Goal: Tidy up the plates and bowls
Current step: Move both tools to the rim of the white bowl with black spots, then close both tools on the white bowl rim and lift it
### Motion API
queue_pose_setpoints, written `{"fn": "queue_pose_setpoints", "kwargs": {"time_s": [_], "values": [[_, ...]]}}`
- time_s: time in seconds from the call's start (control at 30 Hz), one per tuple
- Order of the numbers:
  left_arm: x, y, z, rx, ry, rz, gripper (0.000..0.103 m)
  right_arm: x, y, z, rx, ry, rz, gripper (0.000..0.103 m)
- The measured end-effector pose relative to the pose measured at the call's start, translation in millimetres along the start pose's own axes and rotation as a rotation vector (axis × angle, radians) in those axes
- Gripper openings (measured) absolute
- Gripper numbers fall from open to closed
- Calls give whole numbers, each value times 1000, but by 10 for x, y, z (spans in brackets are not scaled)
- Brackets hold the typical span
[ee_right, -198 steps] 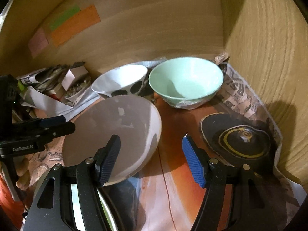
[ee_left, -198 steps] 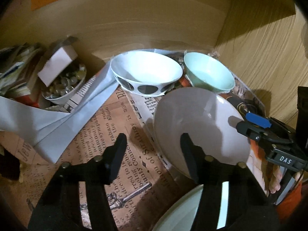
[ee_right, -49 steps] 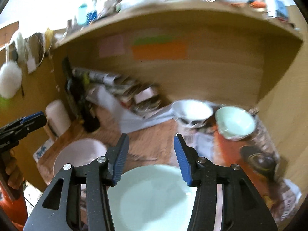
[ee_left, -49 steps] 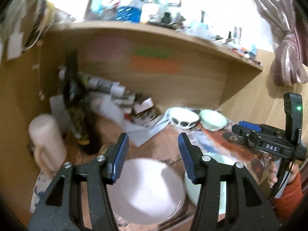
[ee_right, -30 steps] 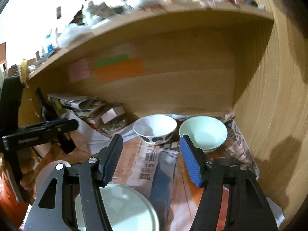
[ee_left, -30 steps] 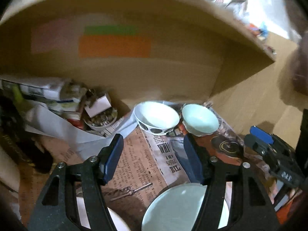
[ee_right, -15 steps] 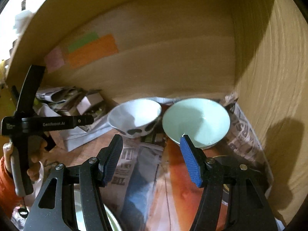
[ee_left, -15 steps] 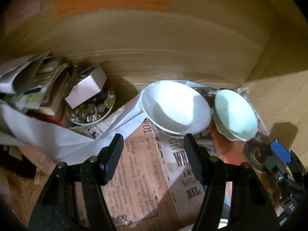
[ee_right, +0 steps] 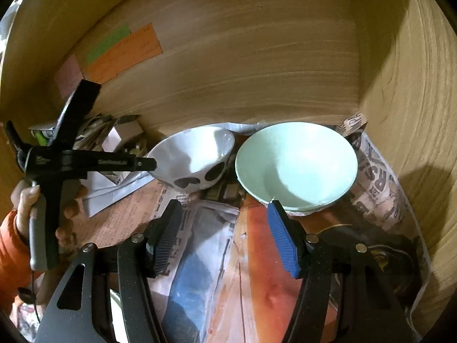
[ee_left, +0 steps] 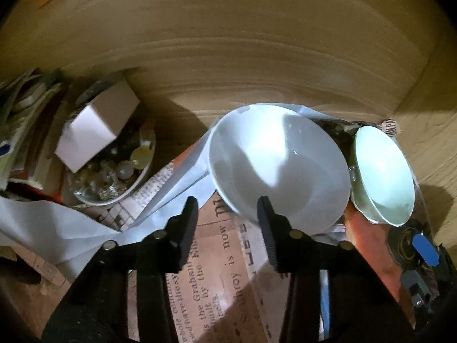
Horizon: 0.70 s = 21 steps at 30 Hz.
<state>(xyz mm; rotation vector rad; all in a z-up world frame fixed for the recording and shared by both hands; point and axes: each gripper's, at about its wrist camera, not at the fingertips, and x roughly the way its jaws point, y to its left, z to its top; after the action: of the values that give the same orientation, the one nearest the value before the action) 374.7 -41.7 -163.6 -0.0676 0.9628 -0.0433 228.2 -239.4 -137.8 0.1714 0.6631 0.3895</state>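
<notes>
Grainy wood behind two round, glossy bowls (ee_right: 297, 165)

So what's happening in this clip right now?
A person holds a tool in each hand, reaching into a wooden shelf corner where two bowls sit side by side on newspaper. The left tool is closing at the near rim of the white bowl with black spots; whether it grips yet is unclear. The right tool is open in front of the mint green bowl, one finger at its near rim, not gripping it.

The right gripper (ee_left: 422, 260) is cut off at the left wrist view's edge.
</notes>
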Motion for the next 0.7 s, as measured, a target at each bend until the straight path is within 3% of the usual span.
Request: {"fn": "queue_pose_setpoints", "kwargs": {"time_s": [0.1, 0.23, 0.7], "values": [[81, -39, 26, 26, 30, -7, 27, 29, 2, 0, 0, 6, 0, 58], [106, -84, 17, 75, 22, 26, 26, 73, -20, -6, 3, 17, -4, 58], [-243, -138, -477, 262, 78, 0, 24, 192, 15, -21, -17, 45, -14, 58]]}}
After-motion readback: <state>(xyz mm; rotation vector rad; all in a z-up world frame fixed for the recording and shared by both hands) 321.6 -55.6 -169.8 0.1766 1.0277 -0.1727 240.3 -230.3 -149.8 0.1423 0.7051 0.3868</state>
